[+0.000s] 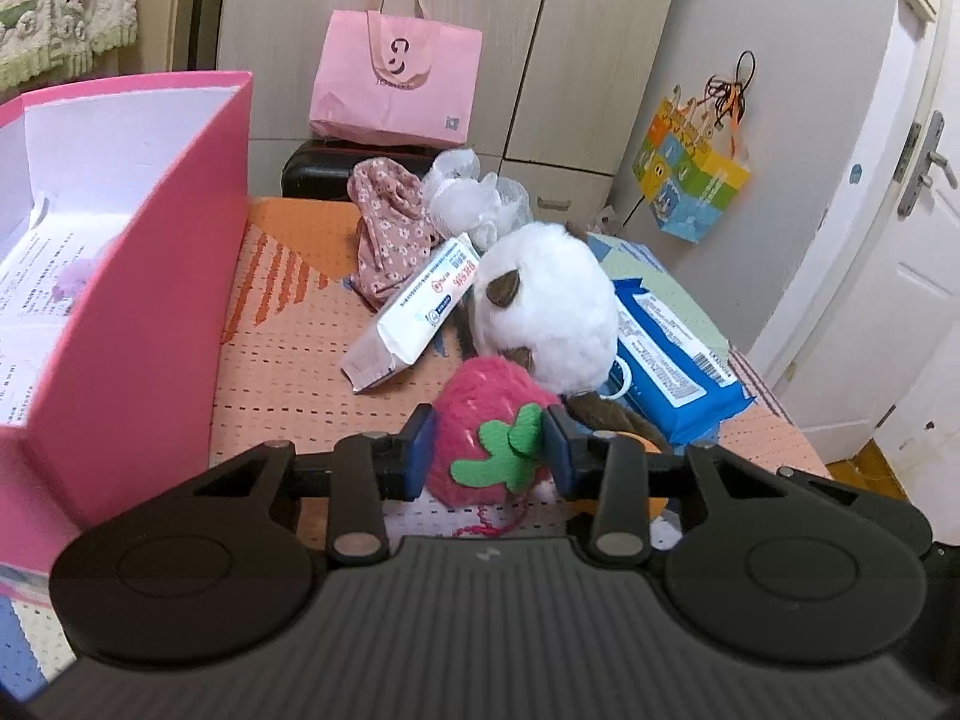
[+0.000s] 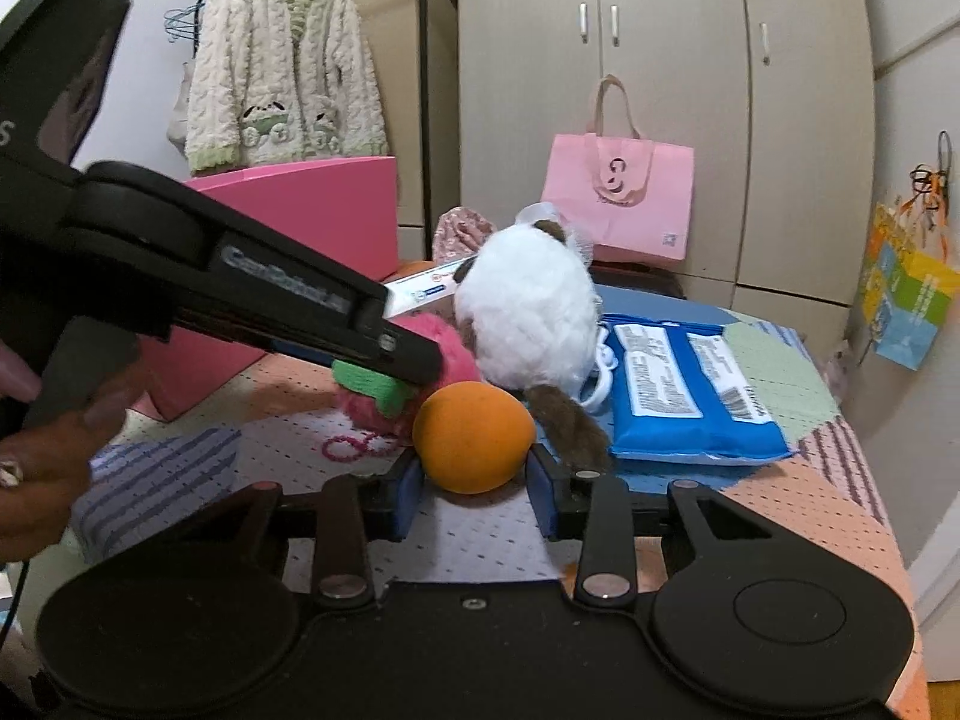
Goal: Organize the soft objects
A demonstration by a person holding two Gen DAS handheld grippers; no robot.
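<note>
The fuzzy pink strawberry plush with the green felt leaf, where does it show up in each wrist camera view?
Left wrist view: the fuzzy pink strawberry plush sits low at centre, between the left gripper pads, which press its sides.
Right wrist view: the plush is left of centre, partly hidden behind the left gripper, beside the orange ball.
Shared landmark: the white plush animal just behind it.

Beige wardrobe (image 2: 660, 90) beside white door (image 1: 900, 300) (steel handle).

Smiley logo on pink tote bag (image 1: 396, 75), other print unreadable
</note>
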